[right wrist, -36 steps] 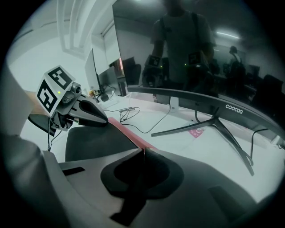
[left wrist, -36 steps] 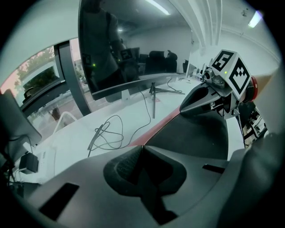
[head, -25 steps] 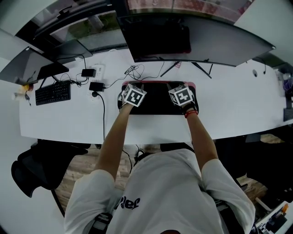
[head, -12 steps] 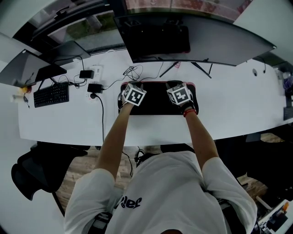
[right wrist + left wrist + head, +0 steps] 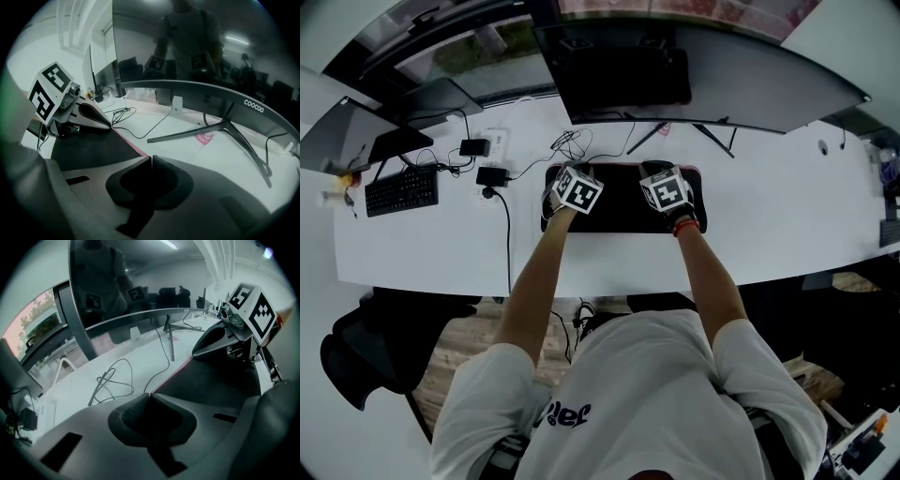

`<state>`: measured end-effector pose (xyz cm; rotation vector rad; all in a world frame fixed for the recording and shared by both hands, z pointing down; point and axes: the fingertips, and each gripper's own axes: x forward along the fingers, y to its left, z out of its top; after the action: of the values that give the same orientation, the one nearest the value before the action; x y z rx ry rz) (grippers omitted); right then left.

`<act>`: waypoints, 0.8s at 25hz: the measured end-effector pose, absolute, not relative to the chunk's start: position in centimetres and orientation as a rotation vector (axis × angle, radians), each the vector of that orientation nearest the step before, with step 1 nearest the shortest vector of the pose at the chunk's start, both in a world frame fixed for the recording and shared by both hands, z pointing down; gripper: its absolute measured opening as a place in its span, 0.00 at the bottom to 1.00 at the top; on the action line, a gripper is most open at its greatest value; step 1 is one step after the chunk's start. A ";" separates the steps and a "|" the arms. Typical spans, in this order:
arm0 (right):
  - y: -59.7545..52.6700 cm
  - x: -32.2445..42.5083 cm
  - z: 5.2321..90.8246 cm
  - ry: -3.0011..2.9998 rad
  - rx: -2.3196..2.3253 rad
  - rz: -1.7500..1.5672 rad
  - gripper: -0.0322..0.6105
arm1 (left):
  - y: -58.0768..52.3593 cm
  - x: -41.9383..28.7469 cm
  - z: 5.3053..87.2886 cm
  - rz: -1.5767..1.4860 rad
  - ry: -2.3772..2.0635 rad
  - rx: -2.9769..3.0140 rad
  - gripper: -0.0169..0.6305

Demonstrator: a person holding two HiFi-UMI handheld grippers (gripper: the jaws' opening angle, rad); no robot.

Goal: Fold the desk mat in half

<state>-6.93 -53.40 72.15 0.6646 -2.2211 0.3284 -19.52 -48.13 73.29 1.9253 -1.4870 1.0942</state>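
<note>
My left tongs [image 5: 148,397] sit at the desk mat's [image 5: 623,211] eleven-o'clock corner and my right tongs [image 5: 151,159] at one o'clock. Both are pinched tight, maybe nipping its rim. The mat runs nine-to-three, its near edge at six, equally close to both.

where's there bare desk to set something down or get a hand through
Widest free patch: bare desk right of the desk mat, out to the desk's end. A narrow strip also runs between the mat and the near edge. Crowded: left of the mat, with the cable tangle, adapters and keyboard; behind it, the monitor stand.
</note>
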 end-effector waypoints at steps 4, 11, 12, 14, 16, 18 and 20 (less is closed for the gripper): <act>-53.3 -6.9 72.2 -2.220 0.679 0.320 0.09 | -48.1 -19.5 73.4 1.119 -1.501 1.929 0.07; -53.4 -6.6 72.0 -2.238 0.700 0.315 0.10 | -48.0 -19.4 73.3 1.105 -1.528 1.939 0.09; -53.4 -6.5 71.8 -2.242 0.708 0.320 0.10 | -48.0 -19.4 73.2 1.098 -1.533 1.945 0.09; -53.4 -6.3 71.6 -2.244 0.723 0.331 0.11 | -48.1 -19.4 72.7 1.083 -1.546 1.957 0.11; -53.2 -6.2 71.5 -2.248 0.732 0.341 0.11 | -48.0 -19.3 72.5 1.060 -1.555 1.957 0.13; -53.1 -6.0 71.3 -2.254 0.742 0.350 0.10 | -47.8 -19.4 72.3 1.035 -1.561 1.952 0.14; -53.0 -6.1 71.1 -2.268 0.741 0.352 0.10 | -47.7 -19.3 72.0 1.023 -1.566 1.960 0.14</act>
<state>-6.06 -53.03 71.05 0.7415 -2.2677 0.3518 -19.30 -47.70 71.99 1.9597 -1.5664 1.0233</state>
